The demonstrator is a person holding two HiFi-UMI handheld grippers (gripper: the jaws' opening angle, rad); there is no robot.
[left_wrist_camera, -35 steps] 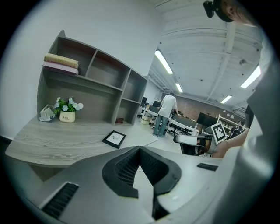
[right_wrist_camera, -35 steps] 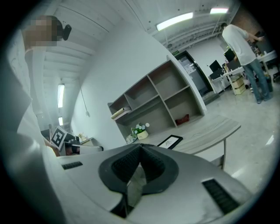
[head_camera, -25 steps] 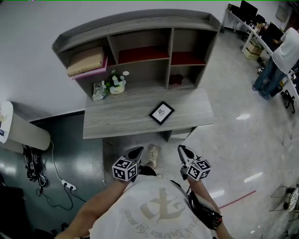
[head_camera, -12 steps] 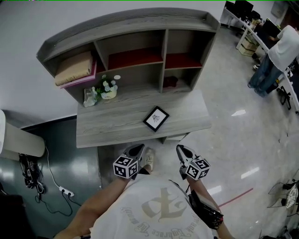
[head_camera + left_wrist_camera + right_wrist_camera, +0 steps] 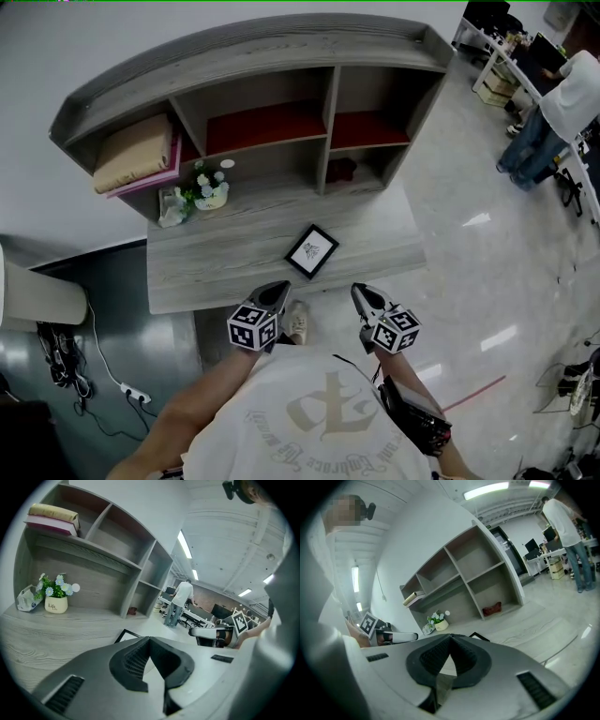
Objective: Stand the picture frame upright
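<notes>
The black picture frame (image 5: 311, 251) lies flat, face up, near the front edge of the grey wooden desk (image 5: 216, 272). Both grippers hover at that front edge, short of the frame and touching nothing. My left gripper (image 5: 279, 291) is shut and empty, below and left of the frame. My right gripper (image 5: 359, 292) is shut and empty, below and right of it. In the left gripper view a corner of the frame (image 5: 124, 634) peeks out beyond the closed left gripper (image 5: 149, 639). In the right gripper view the frame (image 5: 480, 636) shows just past the closed right gripper (image 5: 450, 637).
A shelf unit (image 5: 319, 112) rises at the desk's back. It holds a folded cloth on a pink book (image 5: 136, 150), a flower pot (image 5: 211, 192) with a small bag beside it, and a dark red item (image 5: 339, 171). A person (image 5: 562, 103) stands far right.
Both grippers have moved forward to the desk's front edge, side by side, and the desk and frame now sit closer to them. Jaws stay shut.
</notes>
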